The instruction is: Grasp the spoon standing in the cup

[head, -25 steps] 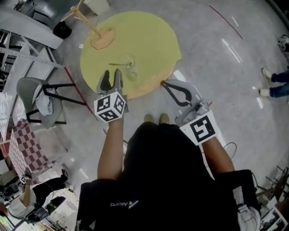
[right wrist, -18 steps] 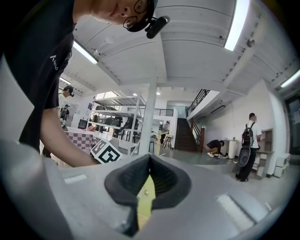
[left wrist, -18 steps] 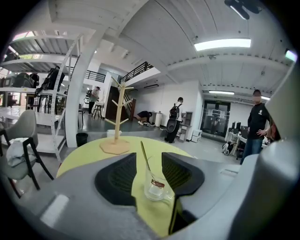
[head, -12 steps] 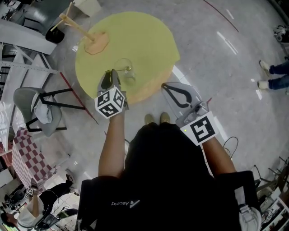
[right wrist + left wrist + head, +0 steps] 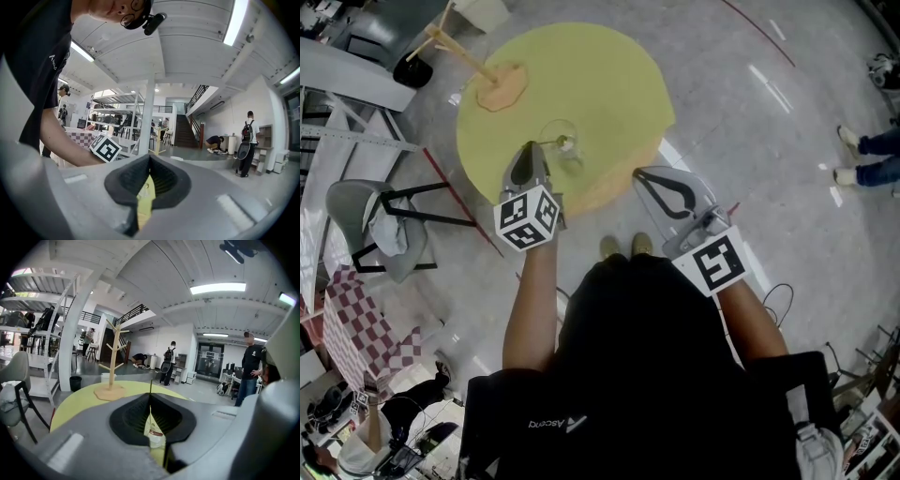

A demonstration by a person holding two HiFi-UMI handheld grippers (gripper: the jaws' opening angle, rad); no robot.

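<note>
A clear glass cup (image 5: 560, 139) stands on the round yellow table (image 5: 600, 84), near its front edge. A thin metal spoon (image 5: 551, 142) stands in the cup, its handle leaning left over the rim. My left gripper (image 5: 532, 150) is at the cup's left side, shut on the end of that handle. In the left gripper view the jaws (image 5: 150, 397) meet and the thin spoon handle (image 5: 150, 386) sticks up past them, with the cup (image 5: 153, 436) below in the gap. My right gripper (image 5: 639, 174) hovers shut and empty off the table's front right edge.
A wooden mug tree (image 5: 473, 61) stands at the table's far left, and shows ahead in the left gripper view (image 5: 111, 366). A grey chair (image 5: 380, 211) with a cloth is on the floor to the left. A black bin (image 5: 412, 70) sits beyond the table. A person's legs (image 5: 867, 159) are at far right.
My left gripper has moved forward to the cup, and its jaws have gone from wide open to shut on the spoon handle. The right gripper has barely moved.
</note>
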